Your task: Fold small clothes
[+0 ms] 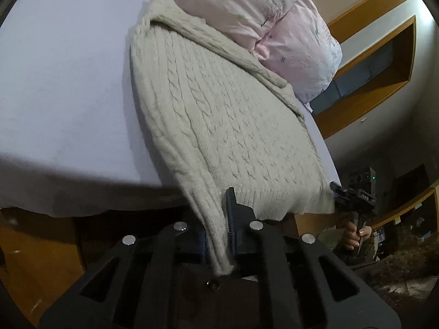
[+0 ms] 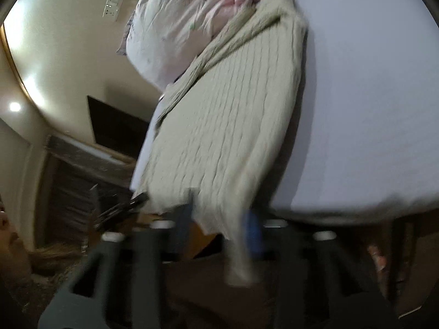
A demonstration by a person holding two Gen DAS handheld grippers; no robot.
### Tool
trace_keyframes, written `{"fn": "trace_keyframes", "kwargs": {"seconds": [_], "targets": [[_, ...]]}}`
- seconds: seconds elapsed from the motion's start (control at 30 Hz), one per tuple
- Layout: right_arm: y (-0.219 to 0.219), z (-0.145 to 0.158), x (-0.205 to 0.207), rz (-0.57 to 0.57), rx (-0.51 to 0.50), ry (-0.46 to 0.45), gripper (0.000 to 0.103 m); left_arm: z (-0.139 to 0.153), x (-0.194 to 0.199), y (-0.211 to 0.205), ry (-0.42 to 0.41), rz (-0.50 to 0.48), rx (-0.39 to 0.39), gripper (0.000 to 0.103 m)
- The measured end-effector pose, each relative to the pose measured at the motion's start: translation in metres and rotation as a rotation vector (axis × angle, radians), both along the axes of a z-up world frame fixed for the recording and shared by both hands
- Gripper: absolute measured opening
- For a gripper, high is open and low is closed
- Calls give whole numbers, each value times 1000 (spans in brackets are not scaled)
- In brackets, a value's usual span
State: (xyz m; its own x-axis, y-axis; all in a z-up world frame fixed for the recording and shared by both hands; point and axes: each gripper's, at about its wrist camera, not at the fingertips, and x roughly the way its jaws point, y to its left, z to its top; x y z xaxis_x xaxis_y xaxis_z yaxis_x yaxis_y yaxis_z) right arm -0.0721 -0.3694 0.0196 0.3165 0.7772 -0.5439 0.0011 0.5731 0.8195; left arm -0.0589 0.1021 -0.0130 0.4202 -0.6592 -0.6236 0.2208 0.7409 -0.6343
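A cream cable-knit sweater [image 1: 214,115] lies on the lilac bed sheet [image 1: 60,87], its hem hanging over the bed's near edge. My left gripper [image 1: 219,219] is shut on the sweater's hem and a sleeve that hangs down between the fingers. My right gripper [image 1: 338,192] shows at the hem's other corner, a hand on its handle. In the blurred right wrist view the sweater [image 2: 227,126] hangs down between the fingers of my right gripper [image 2: 219,219], which looks shut on the hem. The left gripper [image 2: 131,203] shows at the far corner.
A pink flowered pillow [image 1: 263,13] lies against the sweater's far end, also in the right wrist view [image 2: 178,27]. A wooden wall shelf [image 1: 378,63] is at the right. The bed's wooden frame [image 1: 33,246] is below the sheet. A wall switch plate [image 2: 113,2] is on the wall.
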Motion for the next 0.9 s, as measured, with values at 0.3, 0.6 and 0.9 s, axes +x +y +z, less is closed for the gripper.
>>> {"fn": "trace_keyframes", "kwargs": {"seconds": [0.3,0.6,0.9], "targets": [[-27,75,111,-204,171,-322,7,104,103,12,-292,140,43,7],[-58,-29,264,-632,227,13,11,45,311,-11,-55,340,175,7],[-91,-21,243,-809,381,-244,99,59,293,26,-59,348,14,70]]}}
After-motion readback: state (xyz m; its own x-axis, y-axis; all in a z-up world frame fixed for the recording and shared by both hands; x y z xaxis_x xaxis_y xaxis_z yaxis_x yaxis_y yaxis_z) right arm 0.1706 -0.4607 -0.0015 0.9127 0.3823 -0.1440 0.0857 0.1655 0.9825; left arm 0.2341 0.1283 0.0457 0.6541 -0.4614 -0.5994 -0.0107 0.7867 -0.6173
